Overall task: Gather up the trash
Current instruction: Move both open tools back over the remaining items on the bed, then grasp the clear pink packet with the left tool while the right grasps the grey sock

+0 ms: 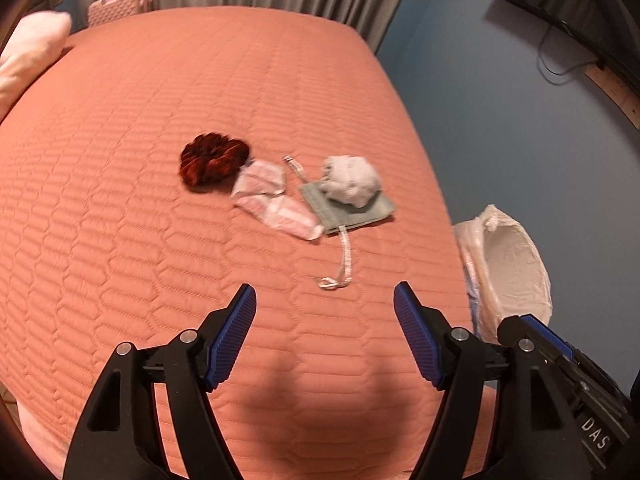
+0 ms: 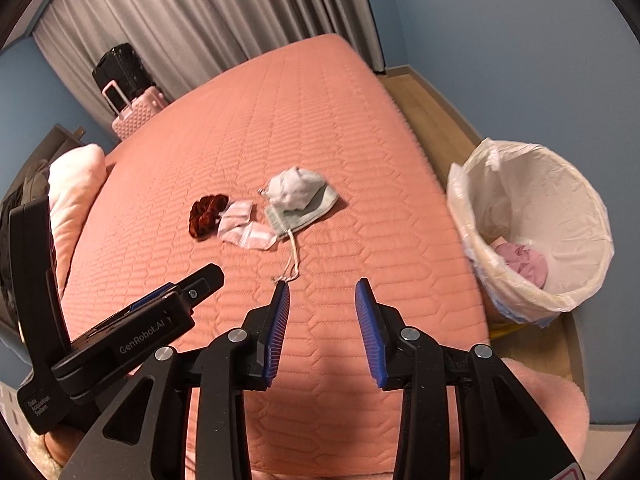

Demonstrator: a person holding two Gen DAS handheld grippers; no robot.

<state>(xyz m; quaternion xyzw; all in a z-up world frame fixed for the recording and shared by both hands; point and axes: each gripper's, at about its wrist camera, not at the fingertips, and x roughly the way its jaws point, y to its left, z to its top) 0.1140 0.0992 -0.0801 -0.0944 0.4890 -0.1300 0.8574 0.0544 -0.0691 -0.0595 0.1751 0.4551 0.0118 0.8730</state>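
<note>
The bed [image 1: 160, 160], covered by a salmon quilted bedspread, is lying beneath and ahead of both grippers. The lined trash bin [image 2: 532, 216] is standing off the bed edge, ahead and to the right of the right gripper [image 2: 322, 292]; a pink crumpled item [image 2: 522, 266] is resting at its bottom. A pink suitcase [image 2: 138, 114] and a black case [image 2: 120, 70] are standing far ahead, at the curtain [image 2: 200, 20]. A pale pillow [image 2: 76, 188] is lying ahead to the left.

The trash cluster is lying on the bed, directly ahead of both grippers and well apart from the fingertips. From left to right it is comprising a dark red scrunchie [image 1: 214, 162], torn pink-and-white wrappers [image 1: 272, 198], and a grey drawstring pouch [image 1: 352, 210] with a crumpled white tissue wad [image 1: 352, 180] sitting on it. The pouch cord [image 1: 344, 260] is trailing toward the grippers, its looped end lying nearest the fingertips.

The left gripper [image 1: 324, 308] is standing wide, with nothing between its blue pads. The right gripper is standing at a narrower gap, also holding nothing. Both are hovering side by side over the near bed edge, pointing downward.
</note>
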